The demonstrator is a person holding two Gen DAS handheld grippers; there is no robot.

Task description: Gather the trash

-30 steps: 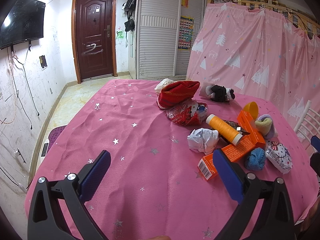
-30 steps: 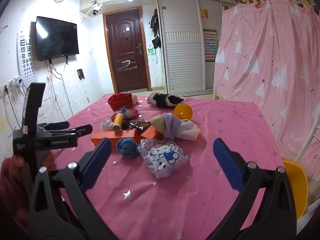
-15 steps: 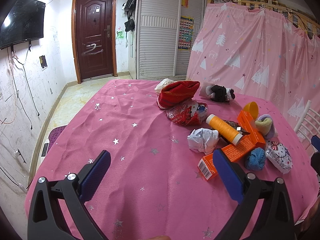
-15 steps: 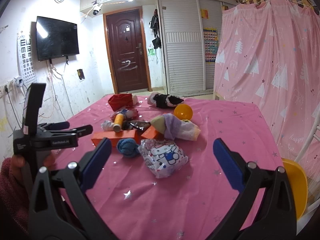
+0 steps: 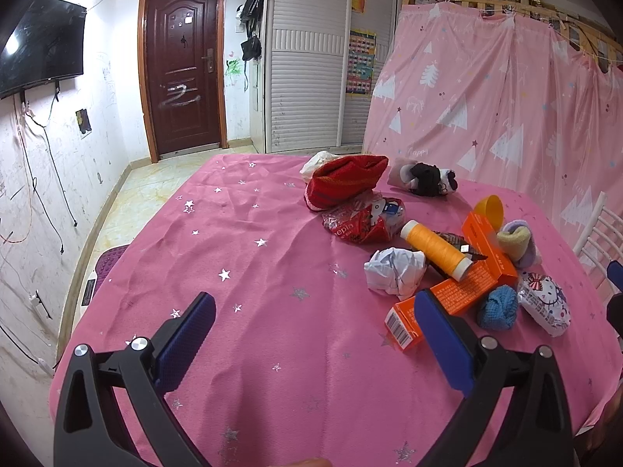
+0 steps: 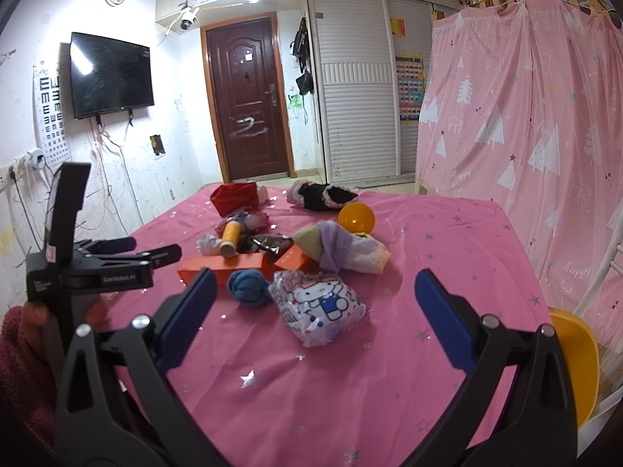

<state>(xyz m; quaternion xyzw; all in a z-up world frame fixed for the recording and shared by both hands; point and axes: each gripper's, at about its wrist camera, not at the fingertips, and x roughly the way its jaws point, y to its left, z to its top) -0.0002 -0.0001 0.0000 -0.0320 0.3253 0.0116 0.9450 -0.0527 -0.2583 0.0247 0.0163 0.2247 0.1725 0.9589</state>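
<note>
A pile of items lies on the pink starred tablecloth [image 5: 241, 272]. In the left wrist view I see a crumpled white paper ball [image 5: 393, 275], a red snack wrapper [image 5: 362, 222], an orange box [image 5: 451, 295] and a Hello Kitty wrapper [image 5: 543, 302]. My left gripper [image 5: 311, 334] is open and empty, short of the paper ball. In the right wrist view my right gripper [image 6: 311, 311] is open and empty, with the Hello Kitty wrapper [image 6: 319, 307] just ahead between its fingers. The left gripper's body [image 6: 101, 268] shows at the left there.
An orange thread spool [image 5: 436, 248], blue yarn ball [image 5: 497, 308], red cloth [image 5: 346, 183], socks [image 6: 342, 249], black-and-white plush [image 6: 323, 196] and orange ball [image 6: 356, 217] lie in the pile. A yellow chair [image 6: 576, 366] stands at the right edge. A pink curtain [image 6: 525, 124] hangs behind.
</note>
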